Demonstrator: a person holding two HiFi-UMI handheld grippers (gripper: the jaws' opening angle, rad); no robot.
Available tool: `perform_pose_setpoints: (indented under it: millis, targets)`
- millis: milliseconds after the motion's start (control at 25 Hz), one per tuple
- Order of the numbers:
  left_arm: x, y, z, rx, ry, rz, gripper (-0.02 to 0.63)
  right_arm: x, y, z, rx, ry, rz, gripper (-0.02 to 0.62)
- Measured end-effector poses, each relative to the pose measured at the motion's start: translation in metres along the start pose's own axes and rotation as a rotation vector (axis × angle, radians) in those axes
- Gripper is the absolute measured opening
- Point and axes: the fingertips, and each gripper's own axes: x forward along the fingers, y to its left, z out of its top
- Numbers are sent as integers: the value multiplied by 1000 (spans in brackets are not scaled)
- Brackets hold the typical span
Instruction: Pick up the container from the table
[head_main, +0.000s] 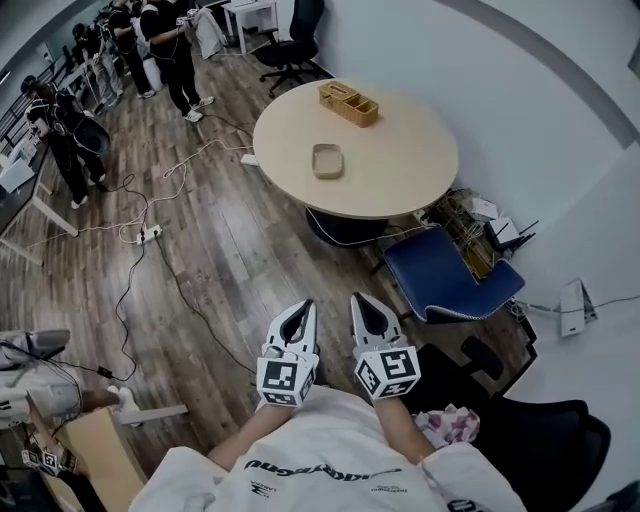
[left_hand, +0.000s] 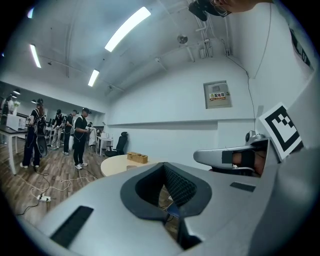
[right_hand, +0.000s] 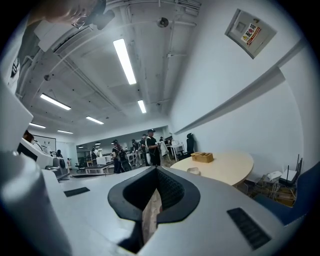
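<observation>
On the round table (head_main: 400, 175) well ahead of me sits the shallow beige container (head_main: 327, 160), untouched, with my left gripper (head_main: 300, 312) and right gripper (head_main: 362, 302) at my chest, jaws together on nothing, so I'd say approach step: walk in, then open.

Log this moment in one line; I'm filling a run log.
phase: pre-approach | left hand-held gripper: shut, empty | right hand-held gripper: shut, empty | container: on table, untouched, far from both
</observation>
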Motion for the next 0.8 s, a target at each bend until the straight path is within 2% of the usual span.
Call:
perform_pose_setpoints:
  millis: [400,800]
  targets:
    - [120,82,27,3,-29,3,15,131,-48,30,-15,-14,-8,32]
    - [230,159,48,-2,-29,-43,15,256,-84,56,-24,-10,-51,32]
